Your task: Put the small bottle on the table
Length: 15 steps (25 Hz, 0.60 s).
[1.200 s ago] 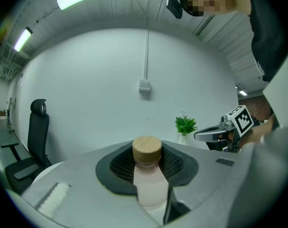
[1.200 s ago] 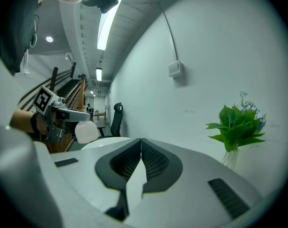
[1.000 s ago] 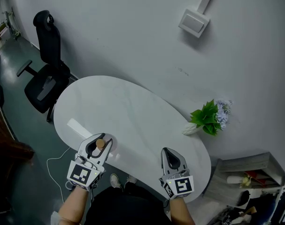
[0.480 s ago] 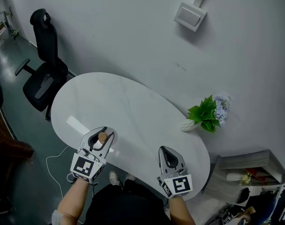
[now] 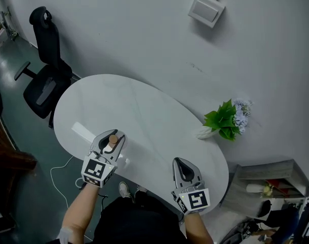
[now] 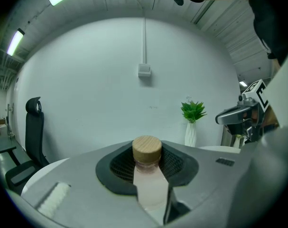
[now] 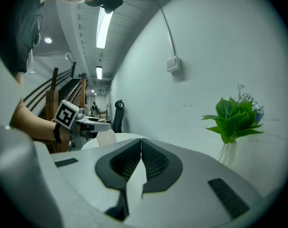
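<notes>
**Small bottle clamped in left gripper over near-left part of table**

The small bottle (image 6: pixel 152 186), pale pink with a round wooden cap (image 6: pixel 147 149), stands upright between the jaws of the left gripper (image 5: pixel 112 135). The jaws are clenched on its body just below the cap. In the head view the bottle sits over the near left part of the white oval table (image 5: pixel 144 111). Whether its base meets the tabletop cannot be determined.

The right gripper (image 5: pixel 181 162) is over the near right edge of the table, well apart from the left one. Its jaws are pressed together at the tips with nothing between them.

At the far right of the table a white vase (image 5: pixel 205 133) holds a green plant (image 5: pixel 225 123), close to the wall. A black office chair (image 5: pixel 45 80) stands on the floor off the table's far left end. A white box (image 5: pixel 207 10) is mounted on the wall.
</notes>
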Each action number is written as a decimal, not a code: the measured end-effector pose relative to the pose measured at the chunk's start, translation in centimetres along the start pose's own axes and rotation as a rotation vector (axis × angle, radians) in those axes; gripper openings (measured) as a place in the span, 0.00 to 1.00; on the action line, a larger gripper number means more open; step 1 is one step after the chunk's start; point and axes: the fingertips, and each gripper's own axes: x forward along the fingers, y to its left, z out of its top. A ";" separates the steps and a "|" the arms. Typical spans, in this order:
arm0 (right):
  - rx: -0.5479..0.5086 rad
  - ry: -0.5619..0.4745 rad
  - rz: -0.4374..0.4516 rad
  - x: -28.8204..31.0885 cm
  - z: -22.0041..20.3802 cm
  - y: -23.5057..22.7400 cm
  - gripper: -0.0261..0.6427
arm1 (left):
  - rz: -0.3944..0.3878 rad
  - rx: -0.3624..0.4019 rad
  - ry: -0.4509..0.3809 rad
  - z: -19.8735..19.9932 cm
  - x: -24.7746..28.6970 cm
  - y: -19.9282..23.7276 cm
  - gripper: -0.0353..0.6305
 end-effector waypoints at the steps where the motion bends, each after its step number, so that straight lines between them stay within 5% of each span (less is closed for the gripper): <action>1: 0.002 0.001 0.000 0.0 0.0 0.0 0.05 | -0.002 0.001 0.003 -0.3 0.3 0.0 0.22; 15: -0.002 0.042 -0.013 0.2 -1.3 -0.6 0.05 | -0.008 0.005 0.067 -5.0 4.2 0.4 0.22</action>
